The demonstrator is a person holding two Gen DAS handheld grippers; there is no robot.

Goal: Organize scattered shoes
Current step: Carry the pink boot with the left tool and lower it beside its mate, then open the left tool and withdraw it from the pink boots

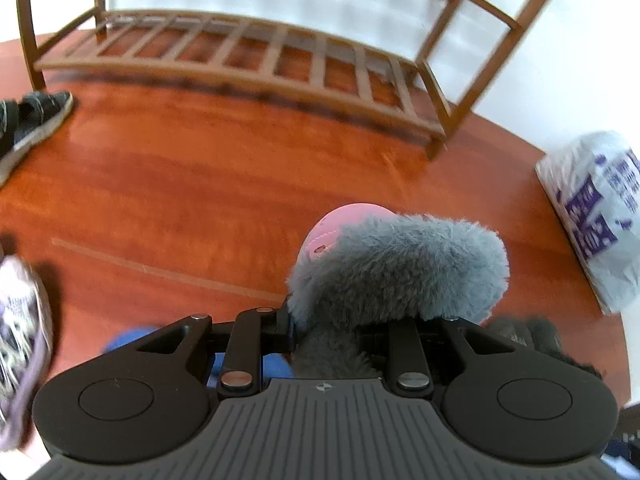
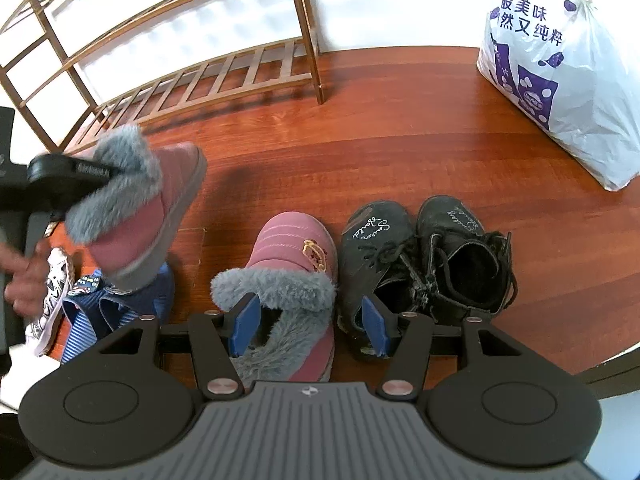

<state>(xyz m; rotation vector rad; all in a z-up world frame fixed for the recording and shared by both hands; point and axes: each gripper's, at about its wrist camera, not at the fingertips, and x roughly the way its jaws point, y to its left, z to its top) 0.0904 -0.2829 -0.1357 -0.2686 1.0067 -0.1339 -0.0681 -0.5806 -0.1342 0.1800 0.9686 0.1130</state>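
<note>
The lifted pink boot [image 2: 148, 216], with a grey fur cuff, is off the floor, tilted with its toe up toward the shoe rack [image 2: 200, 76], and held by the left gripper [image 2: 76, 178], whose fingers are clenched on the fur cuff; a person's hand [image 2: 22, 276] shows at the left edge below that gripper. In the left wrist view the same boot fills the centre, its fur collar hiding the fingertips and its pink toe pointing toward the rack's lowest slatted shelf [image 1: 248, 56], which carries nothing. The second pink boot [image 2: 292, 276] stands on the wooden floor [image 2: 400, 152], toe toward the rack, with a gold emblem on its upper. The right gripper [image 2: 308, 326] hangs over it with fingers released: the left blue pad [image 2: 244, 326] sits at the fur opening and the right one [image 2: 376, 330] beside the neighbouring shoe, neither pressing on anything. Just right of that boot stand a dark lace-up shoe [image 2: 376, 256] and, touching it, a black boot [image 2: 464, 256], both toes toward the wall. Under the lifted boot lies a blue striped shoe [image 2: 116, 308], and left of it a white patterned sneaker [image 2: 52, 304]. A dark sandal [image 1: 32, 120] lies near the rack's left leg. A white plastic bag with purple print [image 2: 560, 80] sits on the floor against the wall, well apart from the rack.
</note>
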